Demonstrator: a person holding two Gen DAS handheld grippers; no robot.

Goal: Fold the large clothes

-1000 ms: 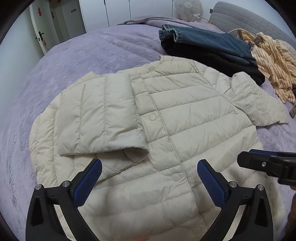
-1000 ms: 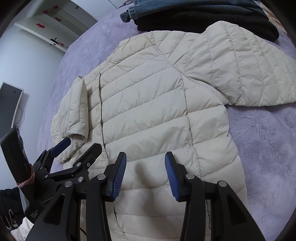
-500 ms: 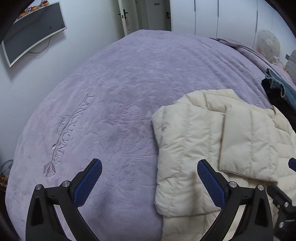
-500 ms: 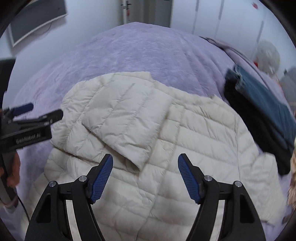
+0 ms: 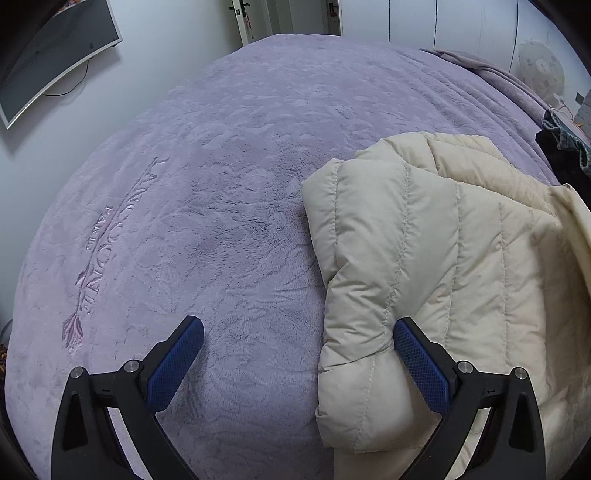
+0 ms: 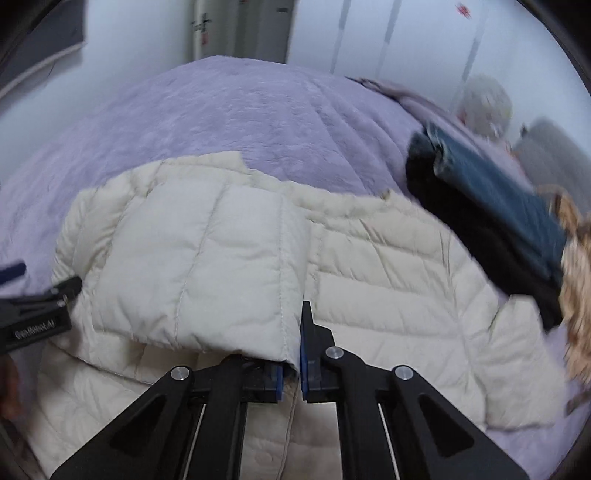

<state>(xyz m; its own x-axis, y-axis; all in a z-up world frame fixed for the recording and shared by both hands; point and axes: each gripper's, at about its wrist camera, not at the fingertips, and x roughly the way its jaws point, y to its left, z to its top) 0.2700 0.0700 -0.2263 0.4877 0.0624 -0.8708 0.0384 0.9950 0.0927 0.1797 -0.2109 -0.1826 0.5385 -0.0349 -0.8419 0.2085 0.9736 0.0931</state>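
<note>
Pinching jacket sleeve, right hand-held gripper, left hand-held gripper spread wide, left view only

Big bed with a fuzzy lavender bedspread, script lettering embossed into it near the left side. Folded blue denim jeans sit on top of a black garment, with a tan striped shirt bunched up just beside them. Dark curved monitor on the wall, white closet doors behind the bed.
</note>
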